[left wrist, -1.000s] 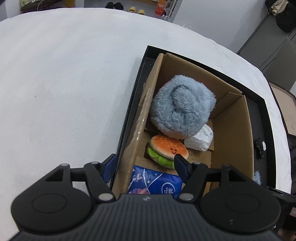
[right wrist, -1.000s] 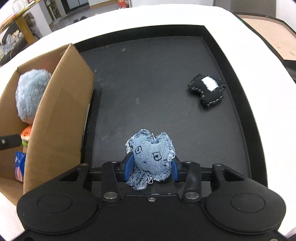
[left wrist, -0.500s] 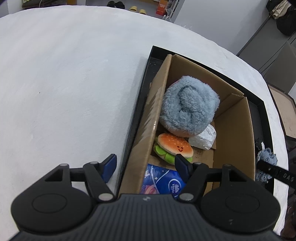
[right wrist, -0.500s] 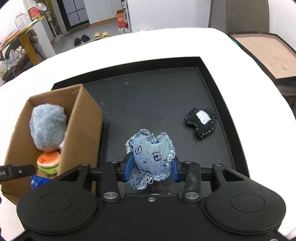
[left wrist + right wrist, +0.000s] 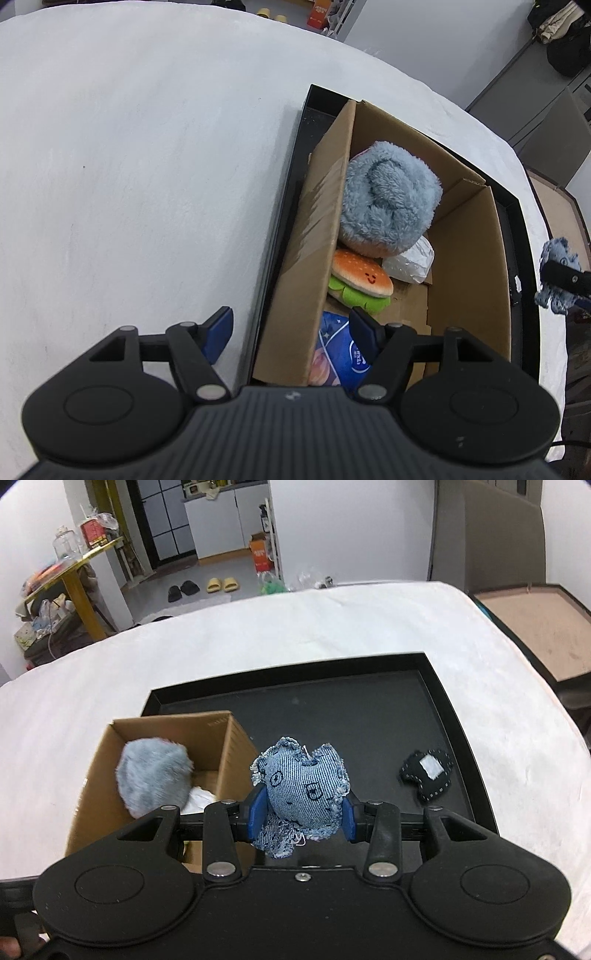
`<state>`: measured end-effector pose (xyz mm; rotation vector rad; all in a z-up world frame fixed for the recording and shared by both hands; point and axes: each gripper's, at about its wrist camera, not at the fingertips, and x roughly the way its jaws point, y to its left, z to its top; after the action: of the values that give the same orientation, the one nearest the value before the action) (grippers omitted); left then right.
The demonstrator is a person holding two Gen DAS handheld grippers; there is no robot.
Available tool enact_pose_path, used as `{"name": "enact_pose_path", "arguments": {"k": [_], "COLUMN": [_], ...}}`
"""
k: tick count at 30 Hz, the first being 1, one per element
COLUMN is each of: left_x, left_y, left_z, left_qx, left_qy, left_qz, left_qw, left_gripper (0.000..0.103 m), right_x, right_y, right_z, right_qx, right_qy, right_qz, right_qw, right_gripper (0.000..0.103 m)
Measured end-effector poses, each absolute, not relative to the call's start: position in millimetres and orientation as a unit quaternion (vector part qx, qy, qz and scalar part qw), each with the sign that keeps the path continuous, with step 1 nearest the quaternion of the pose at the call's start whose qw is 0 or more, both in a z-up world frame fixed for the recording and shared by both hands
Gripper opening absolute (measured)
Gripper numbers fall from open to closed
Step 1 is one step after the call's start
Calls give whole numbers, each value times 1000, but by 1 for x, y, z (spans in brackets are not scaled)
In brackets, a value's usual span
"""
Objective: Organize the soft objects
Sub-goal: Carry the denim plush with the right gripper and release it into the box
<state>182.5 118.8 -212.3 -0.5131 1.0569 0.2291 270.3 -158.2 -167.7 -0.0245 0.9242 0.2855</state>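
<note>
Fingers of the right gripper are clamped on the denim plush, squeezing its soft middle so the frayed edges spill out above and below — a grip across the bulk, likely so it cannot slip. It hangs in the air above the black tray, just beside the cardboard box, high enough to clear the wall, I'd judge.

Over on the left gripper, the fingers are spread wide and empty, straddling the box's near wall, perhaps ready to steady it.

Inside, the space pouch lies nearest, then the burger plush, a white packet, and the fluffy blue plush filling the far end. Free floor shows along the right wall — probably the drop spot.

Farther out, toward the tray's right edge, the black stitched plush waits, still to be boxed.
</note>
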Motion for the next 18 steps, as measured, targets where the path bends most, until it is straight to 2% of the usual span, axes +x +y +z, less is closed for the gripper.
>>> {"name": "enact_pose_path", "arguments": {"k": [10, 18], "left_x": [176, 168], "left_y": [117, 122], "left_z": [-210, -209], "left_qx": [-240, -247], "left_qy": [483, 473], "left_qz": [92, 83], "left_qw": [837, 842], "left_gripper": [63, 46], "right_x": [259, 250], "right_y": [-137, -118], "right_z": [-152, -140], "right_qx": [-16, -21], "right_qy": [428, 418], "right_qz": [145, 158], "right_qw": [892, 894], "right_gripper": [40, 40]}}
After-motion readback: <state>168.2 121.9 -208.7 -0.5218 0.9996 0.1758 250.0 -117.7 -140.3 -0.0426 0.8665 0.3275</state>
